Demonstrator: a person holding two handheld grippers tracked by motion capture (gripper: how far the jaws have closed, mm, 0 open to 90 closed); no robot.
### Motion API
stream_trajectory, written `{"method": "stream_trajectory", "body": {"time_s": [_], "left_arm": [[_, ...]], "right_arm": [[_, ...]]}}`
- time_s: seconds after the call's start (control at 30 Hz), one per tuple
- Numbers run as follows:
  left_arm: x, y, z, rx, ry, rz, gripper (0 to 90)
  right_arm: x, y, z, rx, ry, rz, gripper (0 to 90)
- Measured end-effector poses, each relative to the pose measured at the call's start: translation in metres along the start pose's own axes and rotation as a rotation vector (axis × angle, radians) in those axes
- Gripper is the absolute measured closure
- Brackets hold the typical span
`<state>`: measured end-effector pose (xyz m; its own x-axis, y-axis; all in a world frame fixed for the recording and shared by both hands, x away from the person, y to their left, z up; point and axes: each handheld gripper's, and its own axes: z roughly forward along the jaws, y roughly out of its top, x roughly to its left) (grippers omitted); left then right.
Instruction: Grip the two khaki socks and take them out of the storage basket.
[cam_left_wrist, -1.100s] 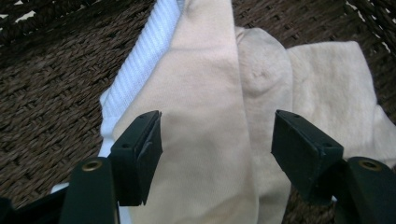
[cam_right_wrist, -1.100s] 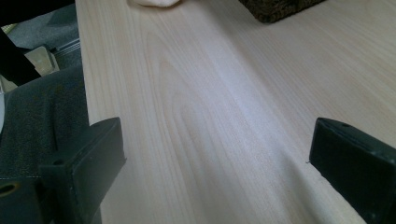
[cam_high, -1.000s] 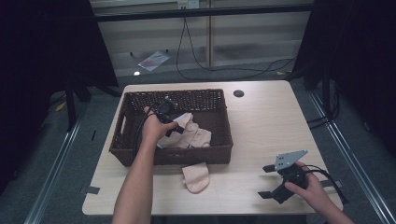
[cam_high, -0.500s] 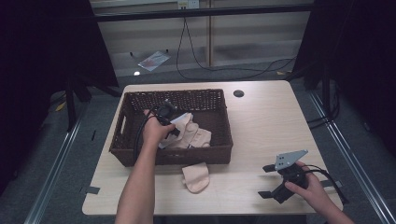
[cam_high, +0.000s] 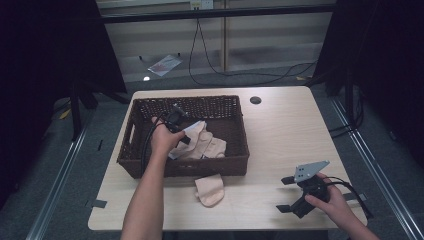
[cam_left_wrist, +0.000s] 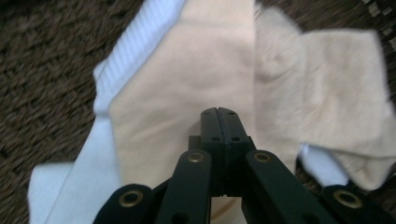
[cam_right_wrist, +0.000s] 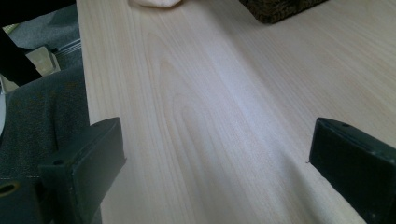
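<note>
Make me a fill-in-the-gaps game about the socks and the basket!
1. The left tongs are pinched shut on a ____ sock.
2. That sock lies inside the brown ____.
3. Another sock lies on the table in ____ of the basket.
4. The right tongs are ____.

Answers: beige; basket; front; open

Socks (cam_high: 202, 144) in basket (cam_high: 135, 107) at table (cam_high: 280, 130) left; one sock (cam_high: 210, 190) on table before basket; right gripper (cam_high: 285, 195) at front right
</note>
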<state>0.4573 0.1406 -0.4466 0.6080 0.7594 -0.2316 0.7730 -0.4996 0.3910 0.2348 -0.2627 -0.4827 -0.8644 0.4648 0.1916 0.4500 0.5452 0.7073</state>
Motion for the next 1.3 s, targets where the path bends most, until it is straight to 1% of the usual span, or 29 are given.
{"method": "stream_trajectory", "body": {"time_s": [0.03, 0.07, 0.1, 0.13, 0.17, 0.2, 0.23, 0.27, 0.3, 0.43, 0.5, 0.53, 0.57, 0.6, 0.67, 0.7, 0.73, 0.8, 0.83, 0.87, 0.93, 0.97, 1.0, 1.07, 1.1, 1.13, 1.17, 1.23, 1.3], "left_arm": [[0.0, 0.0, 0.0, 0.0, 0.0, 0.0, 78.3], [0.0, 0.001, 0.001, -0.014, 0.026, -0.016, 61.2], [0.0, 0.001, 0.001, -0.014, 0.026, -0.016, 54.8], [-0.001, 0.001, 0.003, -0.016, 0.036, -0.028, 54.8], [-0.001, 0.002, 0.004, -0.012, 0.043, -0.034, 48.2], [-0.002, 0.002, 0.006, -0.024, 0.044, -0.045, 41.1], [-0.002, 0.002, 0.007, -0.022, 0.043, -0.042, 37.0], [-0.002, 0.002, 0.01, -0.013, 0.051, -0.038, 26.8], [-0.004, 0.002, 0.014, -0.013, 0.062, -0.037, 23.6], [-0.005, 0.002, 0.02, 0.006, 0.073, -0.032, 23.3], [-0.005, 0.001, 0.024, 0.005, 0.074, -0.035, 24.7], [-0.005, 0.001, 0.024, 0.012, 0.085, -0.03, 27.1], [-0.005, 0.001, 0.024, 0.012, 0.092, -0.025, 30.9], [-0.005, 0.001, 0.023, 0.008, 0.085, -0.033, 37.6], [-0.004, 0.001, 0.02, 0.003, 0.078, -0.032, 49.9], [-0.004, 0.001, 0.018, 0.004, 0.069, -0.024, 49.9], [-0.003, 0.001, 0.014, -0.006, 0.055, -0.029, 56.9], [-0.002, 0.0, 0.012, -0.004, 0.05, -0.022, 58.8], [-0.001, -0.001, 0.011, -0.005, 0.041, -0.033, 64.9], [0.0, -0.001, 0.009, 0.0, 0.036, -0.026, 71.2], [0.0, -0.001, 0.008, 0.007, 0.033, -0.023, 77.5], [0.0, -0.001, 0.008, 0.008, 0.029, -0.025, 77.5], [-0.001, -0.001, 0.007, 0.011, 0.02, -0.023, 84.7], [-0.002, -0.001, 0.006, 0.012, 0.015, -0.028, 87.6], [-0.003, 0.0, 0.004, 0.015, 0.01, -0.028, 88.0], [-0.004, 0.001, 0.0, 0.024, -0.006, -0.034, 88.1], [-0.004, 0.001, 0.0, 0.024, -0.006, -0.034, 88.2], [-0.007, 0.003, -0.011, 0.045, -0.018, -0.034, 88.4], [-0.007, 0.003, -0.016, 0.048, -0.028, -0.04, 88.5]], "right_arm": [[0.0, 0.0, 0.0, 0.0, 0.0, 0.0, 3.0], [0.0, 0.0, 0.0, 0.004, 0.001, -0.001, 3.0], [0.0, 0.0, 0.0, 0.004, 0.001, -0.001, 3.0], [0.0, 0.0, 0.001, 0.006, 0.0, -0.004, 3.0], [0.0, 0.0, 0.0, 0.007, 0.001, -0.003, 3.0], [0.0, 0.0, 0.0, 0.005, 0.001, -0.004, 3.0], [0.0, 0.0, 0.0, 0.002, 0.002, -0.001, 3.0], [0.0, 0.0, 0.0, 0.001, 0.001, -0.001, 2.9], [0.0, 0.0, 0.0, 0.001, 0.002, -0.002, 2.9], [0.0, 0.0, 0.0, 0.002, 0.002, -0.003, 3.0], [0.0, 0.0, 0.0, 0.001, 0.003, -0.004, 2.9], [0.0, 0.0, -0.001, 0.001, 0.002, -0.004, 3.0], [0.0, 0.0, -0.001, 0.0, 0.001, -0.004, 3.0], [0.0, 0.0, -0.001, 0.002, 0.0, -0.003, 2.9], [0.0, 0.0, -0.001, 0.0, 0.002, -0.004, 2.9], [0.0, 0.0, -0.001, 0.0, 0.002, -0.004, 2.9], [0.0, 0.0, -0.001, 0.0, 0.002, -0.004, 2.9], [0.0, 0.0, -0.001, -0.001, 0.002, -0.004, 3.0], [0.0, 0.0, -0.001, -0.001, 0.002, -0.006, 2.9], [0.0, 0.0, -0.001, -0.002, 0.002, -0.002, 3.0], [0.0, 0.0, -0.001, -0.003, 0.002, -0.003, 2.9], [0.0, 0.0, -0.001, -0.004, 0.006, 0.001, 2.9], [0.0, 0.0, -0.001, -0.008, 0.007, 0.005, 3.0], [0.0, 0.0, -0.001, -0.008, 0.007, 0.003, 2.9], [0.0, 0.0, -0.001, -0.007, 0.006, 0.005, 2.9], [-0.001, 0.0, -0.001, -0.008, 0.007, 0.003, 2.9], [-0.001, 0.0, -0.001, -0.008, 0.007, 0.003, 2.9], [-0.001, 0.0, -0.001, -0.007, 0.004, 0.001, 2.9], [-0.001, 0.0, -0.001, -0.008, 0.003, 0.002, 2.9]]}}
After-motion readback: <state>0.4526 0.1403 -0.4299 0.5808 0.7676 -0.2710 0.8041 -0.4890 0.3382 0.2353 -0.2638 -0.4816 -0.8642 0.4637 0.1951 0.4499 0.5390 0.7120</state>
